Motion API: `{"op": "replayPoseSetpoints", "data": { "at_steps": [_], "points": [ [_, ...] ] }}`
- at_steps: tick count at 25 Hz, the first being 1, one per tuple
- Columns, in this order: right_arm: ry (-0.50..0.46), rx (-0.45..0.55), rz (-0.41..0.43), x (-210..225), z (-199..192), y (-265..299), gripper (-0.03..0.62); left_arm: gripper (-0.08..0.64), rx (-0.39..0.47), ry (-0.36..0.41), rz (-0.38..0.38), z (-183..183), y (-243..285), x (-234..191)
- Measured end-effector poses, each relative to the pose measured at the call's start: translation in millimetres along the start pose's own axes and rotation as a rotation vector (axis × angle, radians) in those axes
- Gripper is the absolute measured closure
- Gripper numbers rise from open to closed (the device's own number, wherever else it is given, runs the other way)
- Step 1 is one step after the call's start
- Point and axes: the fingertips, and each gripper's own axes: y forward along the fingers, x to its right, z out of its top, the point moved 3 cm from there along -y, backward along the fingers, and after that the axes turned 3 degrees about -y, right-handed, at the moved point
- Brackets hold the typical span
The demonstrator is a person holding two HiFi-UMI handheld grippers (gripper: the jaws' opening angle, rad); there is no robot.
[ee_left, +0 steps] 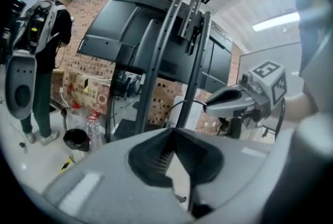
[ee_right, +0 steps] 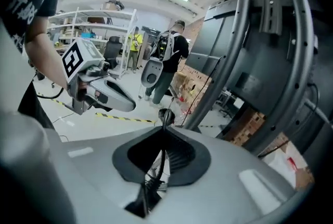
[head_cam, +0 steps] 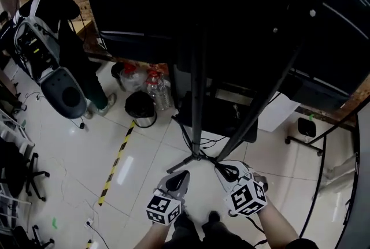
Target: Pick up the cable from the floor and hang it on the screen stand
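Note:
A thin black cable (ee_right: 161, 158) runs up between the jaws of my right gripper (ee_right: 164, 128), which is shut on it; its plug end (ee_right: 166, 114) sticks out just past the tips. In the head view my right gripper (head_cam: 222, 168) and left gripper (head_cam: 182, 175) are held side by side low over the floor, near the foot of the screen stand (head_cam: 198, 86). The left gripper (ee_left: 172, 133) has its jaws together with nothing between them. The stand's black uprights (ee_left: 154, 62) rise right ahead, carrying a large dark screen (head_cam: 243, 5).
A person with a backpack (head_cam: 56, 17) stands at the far left. A black bin (head_cam: 140, 108) and water bottles (head_cam: 160, 89) sit by the stand. Yellow-black tape (head_cam: 118, 162) crosses the floor. Loose wires (head_cam: 200, 142) lie at the stand's foot. A wheeled base (head_cam: 303, 139) is at right.

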Motion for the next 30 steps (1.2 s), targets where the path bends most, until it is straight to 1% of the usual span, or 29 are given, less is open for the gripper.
{"op": "replayPoseSetpoints", "data": {
  "at_steps": [3, 5, 7, 11, 14, 18, 21, 24, 30],
  "points": [
    [-0.016, 0.050, -0.092, 38, 28, -32, 0.568, 0.560, 0.056, 0.043, -0.084, 47, 11, 29],
    [-0.026, 0.079, -0.146, 66, 44, -54, 0.568, 0.560, 0.073, 0.078, -0.129, 78, 19, 46],
    [-0.037, 0.107, -0.185, 92, 62, -75, 0.568, 0.560, 0.089, 0.121, -0.156, 112, 26, 58],
    [-0.087, 0.152, -0.274, 141, 100, -117, 0.568, 0.560, 0.160, 0.174, -0.215, 181, 34, 80],
    [-0.127, 0.197, -0.345, 179, 130, -147, 0.568, 0.560, 0.219, 0.221, -0.236, 232, 44, 91],
    [-0.198, 0.217, -0.441, 228, 170, -191, 0.568, 0.560, 0.284, 0.278, -0.269, 293, 58, 108],
    [-0.236, 0.217, -0.487, 256, 197, -214, 0.565, 0.560, 0.341, 0.318, -0.283, 331, 65, 125],
    [-0.256, 0.208, -0.521, 278, 219, -220, 0.563, 0.560, 0.386, 0.354, -0.281, 361, 74, 135],
    [-0.229, 0.263, -0.612, 316, 254, -239, 0.563, 0.560, 0.414, 0.412, -0.297, 398, 83, 147]
  ]
}}
